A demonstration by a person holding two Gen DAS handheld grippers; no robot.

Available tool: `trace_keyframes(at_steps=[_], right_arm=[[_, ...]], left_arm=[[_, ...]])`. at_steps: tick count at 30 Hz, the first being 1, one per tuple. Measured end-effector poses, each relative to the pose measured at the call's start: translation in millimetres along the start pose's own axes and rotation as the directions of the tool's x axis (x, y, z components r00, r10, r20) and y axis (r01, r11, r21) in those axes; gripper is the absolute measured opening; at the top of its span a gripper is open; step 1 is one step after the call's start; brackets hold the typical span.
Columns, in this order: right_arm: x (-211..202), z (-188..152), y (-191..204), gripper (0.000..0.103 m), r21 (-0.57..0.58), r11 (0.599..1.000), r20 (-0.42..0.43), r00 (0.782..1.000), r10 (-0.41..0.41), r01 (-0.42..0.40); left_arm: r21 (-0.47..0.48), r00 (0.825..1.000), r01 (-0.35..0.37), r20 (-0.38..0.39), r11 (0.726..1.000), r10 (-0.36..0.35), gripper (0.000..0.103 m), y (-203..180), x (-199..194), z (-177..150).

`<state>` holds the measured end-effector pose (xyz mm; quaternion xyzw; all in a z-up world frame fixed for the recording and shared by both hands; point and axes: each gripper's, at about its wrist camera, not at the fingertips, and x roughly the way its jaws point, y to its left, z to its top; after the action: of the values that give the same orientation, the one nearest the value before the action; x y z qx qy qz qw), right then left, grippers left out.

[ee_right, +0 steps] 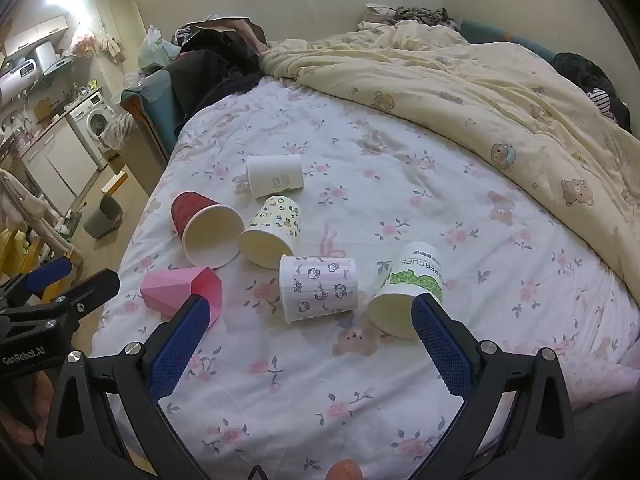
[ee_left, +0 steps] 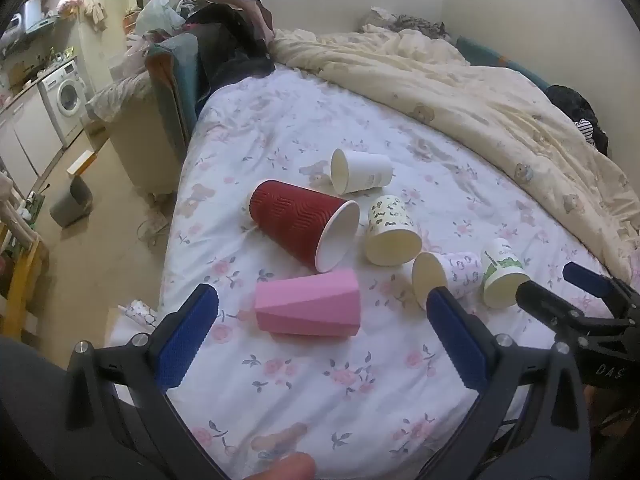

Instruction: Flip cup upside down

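Note:
Several cups lie on their sides on the floral bed sheet (ee_left: 320,380). In the left wrist view: a pink faceted cup (ee_left: 308,305) nearest, a red ribbed cup (ee_left: 304,229), a white cup (ee_left: 362,171), a cartoon-print cup (ee_left: 390,230), a pink-print cup (ee_left: 446,276) and a green-print cup (ee_left: 502,274). My left gripper (ee_left: 320,320) is open, just short of the pink cup, empty. My right gripper (ee_right: 310,320) is open and empty, with the pink-print cup (ee_right: 318,288) ahead between its fingers and the green-print cup (ee_right: 408,288) by its right finger.
A rumpled cream duvet (ee_left: 480,96) covers the far right of the bed. Dark clothes and bags (ee_left: 228,40) pile at the far left corner. Off the bed's left edge are the floor, a grey bin (ee_left: 72,200) and a washing machine (ee_left: 66,96).

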<state>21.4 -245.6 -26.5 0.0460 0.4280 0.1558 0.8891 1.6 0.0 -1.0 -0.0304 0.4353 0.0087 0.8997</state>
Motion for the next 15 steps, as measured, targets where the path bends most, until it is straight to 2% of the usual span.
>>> trace_keyframes(at_steps=[1, 2, 8, 15], right_arm=[[0.2, 0.0, 0.3, 0.103, -0.002, 1.000, 0.000, 1.000, -0.004, 0.004], [0.4, -0.1, 0.6, 0.103, -0.002, 1.000, 0.002, 1.000, -0.002, 0.002], [1.0, -0.5, 1.5, 0.103, 0.003, 1.000, 0.002, 1.000, 0.011, -0.011], [4.1, -2.1, 3.0, 0.103, -0.003, 1.000, -0.001, 1.000, 0.009, -0.009]], left_arm=[[-0.002, 1.000, 0.002, -0.004, 1.000, -0.002, 0.103, -0.3, 1.5, 0.6], [-0.001, 1.000, 0.004, 0.026, 1.000, -0.004, 0.103, 0.3, -0.6, -0.8], [0.000, 0.999, 0.005, 0.039, 1.000, -0.005, 0.103, -1.1, -0.1, -1.3], [0.001, 1.000, 0.004, 0.028, 1.000, -0.004, 0.103, 2.4, -9.9, -1.7]])
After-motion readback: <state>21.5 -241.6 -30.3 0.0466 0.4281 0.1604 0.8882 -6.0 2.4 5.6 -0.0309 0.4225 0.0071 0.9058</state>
